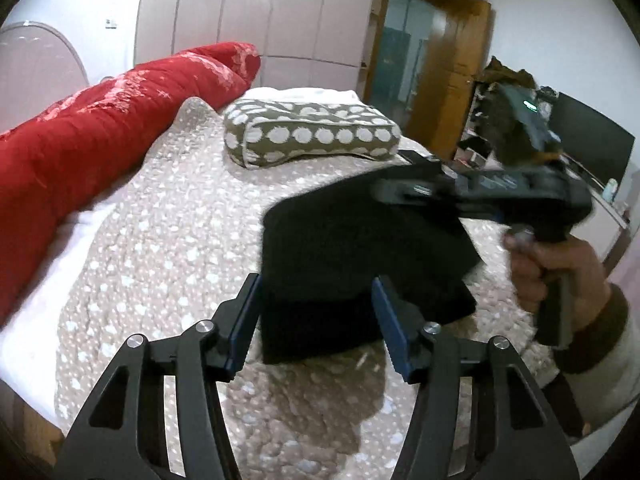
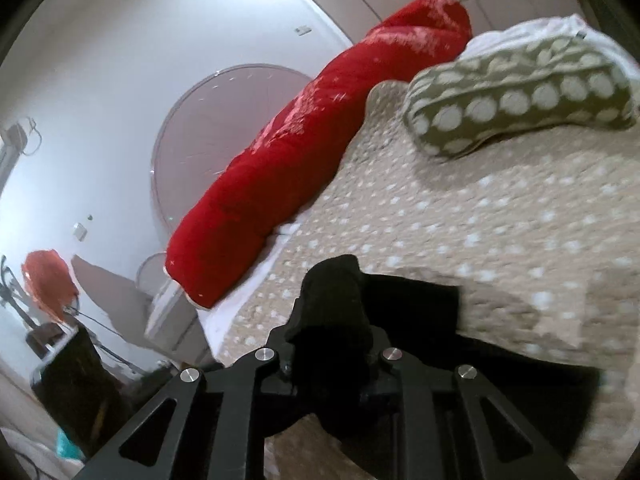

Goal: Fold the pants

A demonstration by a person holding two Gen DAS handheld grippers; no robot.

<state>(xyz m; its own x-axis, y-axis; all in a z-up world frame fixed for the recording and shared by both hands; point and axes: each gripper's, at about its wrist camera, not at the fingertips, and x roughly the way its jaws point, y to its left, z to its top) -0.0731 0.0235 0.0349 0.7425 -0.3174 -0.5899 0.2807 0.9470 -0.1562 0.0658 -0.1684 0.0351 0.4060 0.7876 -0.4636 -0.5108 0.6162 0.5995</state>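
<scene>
The black pants (image 1: 352, 264) lie partly folded on the beige dotted bedspread (image 1: 160, 240). My left gripper (image 1: 316, 320) is open, its blue-padded fingers (image 1: 390, 324) straddling the near edge of the pants without holding them. My right gripper (image 1: 416, 190), held by a hand, lifts the far upper layer of the pants. In the right wrist view my right gripper (image 2: 330, 320) is shut on a bunch of the black pants (image 2: 332, 300), with the rest of the fabric trailing below and to the right.
A rolled red blanket (image 1: 100, 128) lies along the bed's left side. A green dotted pillow (image 1: 312, 132) sits at the bed's far end. A wardrobe (image 1: 248, 8), a wooden door (image 1: 452, 68) and a dark screen (image 1: 592, 148) stand beyond.
</scene>
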